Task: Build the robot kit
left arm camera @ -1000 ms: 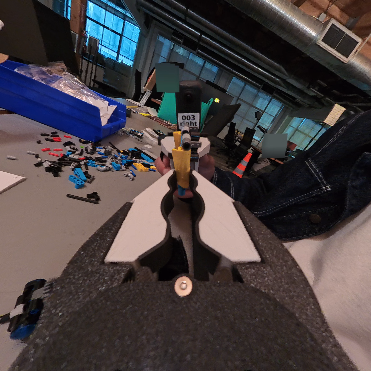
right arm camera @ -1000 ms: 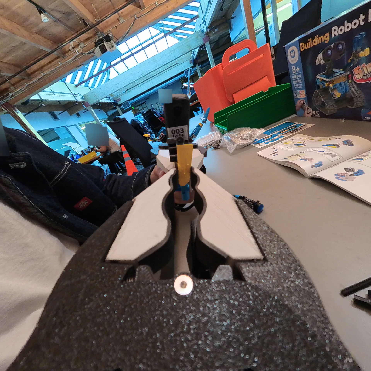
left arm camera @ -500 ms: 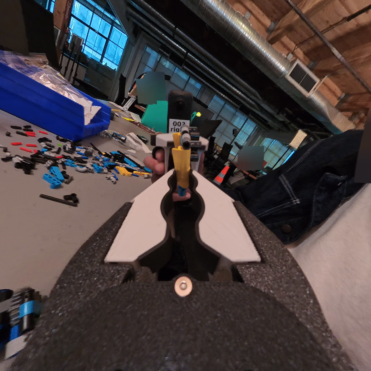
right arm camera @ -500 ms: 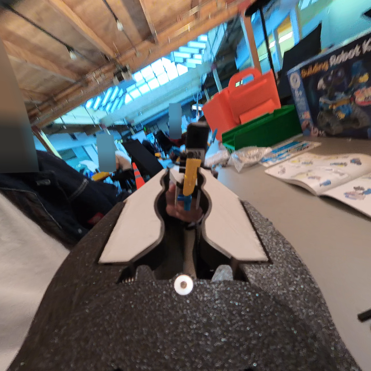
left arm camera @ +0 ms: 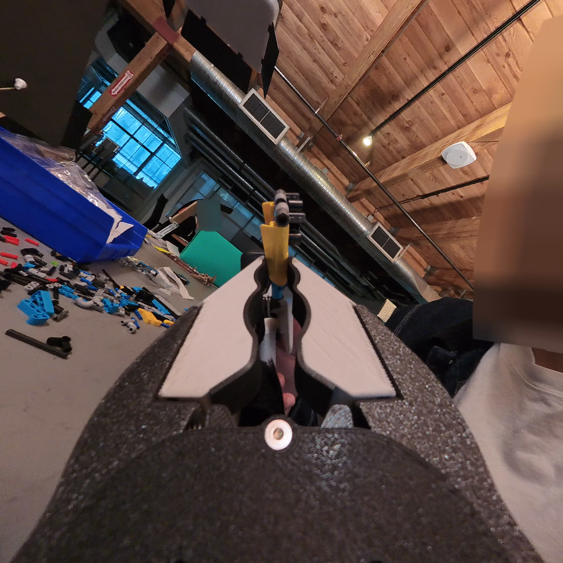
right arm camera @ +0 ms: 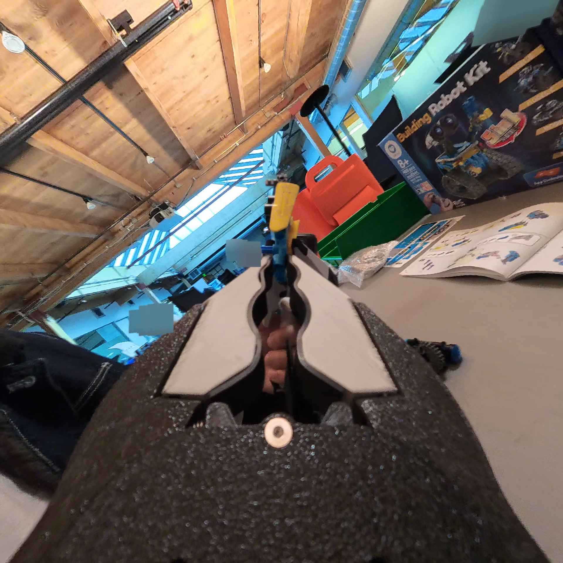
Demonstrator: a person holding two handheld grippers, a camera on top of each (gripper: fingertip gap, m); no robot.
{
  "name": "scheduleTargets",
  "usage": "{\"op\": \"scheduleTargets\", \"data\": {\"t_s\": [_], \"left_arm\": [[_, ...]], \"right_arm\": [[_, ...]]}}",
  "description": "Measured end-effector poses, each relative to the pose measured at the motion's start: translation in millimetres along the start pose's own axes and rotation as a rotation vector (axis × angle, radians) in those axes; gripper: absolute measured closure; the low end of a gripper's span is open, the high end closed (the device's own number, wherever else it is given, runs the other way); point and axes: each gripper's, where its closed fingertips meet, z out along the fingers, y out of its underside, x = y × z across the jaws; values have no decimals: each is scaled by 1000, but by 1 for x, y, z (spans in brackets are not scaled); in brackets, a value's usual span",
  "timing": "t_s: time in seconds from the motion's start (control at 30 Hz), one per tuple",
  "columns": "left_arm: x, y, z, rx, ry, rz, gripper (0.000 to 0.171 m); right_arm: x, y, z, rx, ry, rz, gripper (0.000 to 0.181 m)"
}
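Grey table (left arm camera: 45, 396) underneath everything, seen low and tilted, wooden ceiling filling the top of both views. On the far right side, a big dark toy-kit box (right arm camera: 475, 146) standing upright, with an orange case (right arm camera: 338, 195) and a green bin (right arm camera: 374, 222) just beside it. Open instruction booklet (right arm camera: 493, 246) lying flat in front of that box, crinkly plastic bag (right arm camera: 365, 262) near its left edge. Over on the left side, a blue bin (left arm camera: 54, 207) stuffed with clear plastic, then a messy scatter of loose building pieces (left arm camera: 76, 298) in blue, black, red and grey spread out in front of it. Black rod (left arm camera: 36, 342) lying apart from the pile, closer in. Small black-and-blue wheel part (right arm camera: 435, 353) sitting alone on the table by the right tool.

Both tongs lifted off the table and pointed up toward the ceiling. Left gripper (left arm camera: 275, 274) pinching the yellow-and-blue assembly (left arm camera: 274, 243) at its lower end, yellow piece and black pins sticking up past the tips. Right gripper (right arm camera: 278, 268) clamped on the same assembly (right arm camera: 281, 213) around the blue section, yellow part poking out above. So: assembly held in mid-air between the two, nothing resting on the table. Fingers of a hand (right arm camera: 275, 347) visible through the gap behind the right tool.
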Motion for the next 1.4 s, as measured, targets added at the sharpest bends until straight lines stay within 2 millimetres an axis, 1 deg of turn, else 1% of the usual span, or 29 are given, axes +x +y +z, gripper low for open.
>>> {"op": "scheduleTargets", "data": {"t_s": [0.1, 0.17, 0.2, 0.23, 0.27, 0.3, 0.33, 0.37, 0.4, 0.43, 0.47, 0.5, 0.53, 0.6, 0.7, 0.8, 0.93, 0.97, 1.0, 1.03, 1.07, 1.13, 1.2, 1.27, 1.33, 1.4], "left_arm": [[-14, 7, -3, -74, -107, 59, 158], [-28, 2, -17, -131, -228, 134, 136], [-37, -4, -28, -151, -312, 200, 135], [-47, -10, -40, -181, -406, 281, 135], [-57, -11, -53, -240, -498, 366, 135], [-68, -5, -68, -341, -587, 448, 135], [-82, 6, -84, -475, -673, 518, 135], [-94, 18, -100, -609, -747, 571, 135], [-103, 29, -112, -711, -796, 607, 135], [-106, 37, -117, -769, -807, 625, 135], [-106, 43, -116, -796, -796, 632, 136], [-106, 45, -115, -802, -797, 642, 142], [-107, 46, -113, -808, -804, 662, 144], [-108, 52, -111, -841, -793, 689, 144], [-116, 60, -115, -912, -830, 723, 145], [-120, 59, -115, -940, -864, 809, 154], [-121, 59, -113, -941, -874, 812, 156], [-121, 58, -113, -945, -878, 825, 156], [-121, 58, -113, -950, -884, 840, 156], [-121, 59, -112, -955, -885, 857, 156], [-121, 59, -112, -960, -887, 872, 156], [-121, 59, -111, -967, -891, 895, 156], [-120, 60, -111, -966, -892, 906, 156], [-120, 60, -110, -960, -891, 904, 156], [-121, 60, -110, -957, -887, 911, 156], [-121, 60, -110, -956, -885, 916, 156]], "right_arm": [[14, 1, -7, -58, 97, -88, 174], [38, 0, -19, -141, 258, -197, 174], [53, 5, -26, -236, 357, -269, 175], [69, 19, -36, -381, 446, -325, 174], [83, 33, -48, -516, 523, -362, 174], [93, 44, -58, -603, 585, -388, 174], [98, 52, -64, -645, 613, -398, 174], [102, 59, -67, -666, 634, -393, 174], [107, 64, -67, -689, 649, -406, 174], [110, 68, -67, -720, 655, -439, 174], [113, 73, -65, -751, 652, -467, 174], [115, 75, -62, -761, 649, -481, 174], [116, 76, -60, -759, 654, -478, 174], [117, 81, -57, -774, 646, -472, 174], [123, 87, -55, -798, 660, -462, 174], [123, 89, -51, -797, 649, -448, 174], [120, 94, -49, -812, 615, -452, 173], [117, 95, -48, -812, 592, -441, 171], [116, 96, -46, -808, 579, -424, 162], [115, 96, -45, -802, 567, -402, 144], [114, 97, -44, -794, 552, -374, 135], [112, 98, -40, -773, 507, -305, 137], [110, 98, -35, -753, 476, -258, 135], [110, 98, -31, -742, 470, -264, 136], [114, 98, -27, -741, 487, -295, 131], [118, 103, -23, -768, 497, -317, 128]]}}
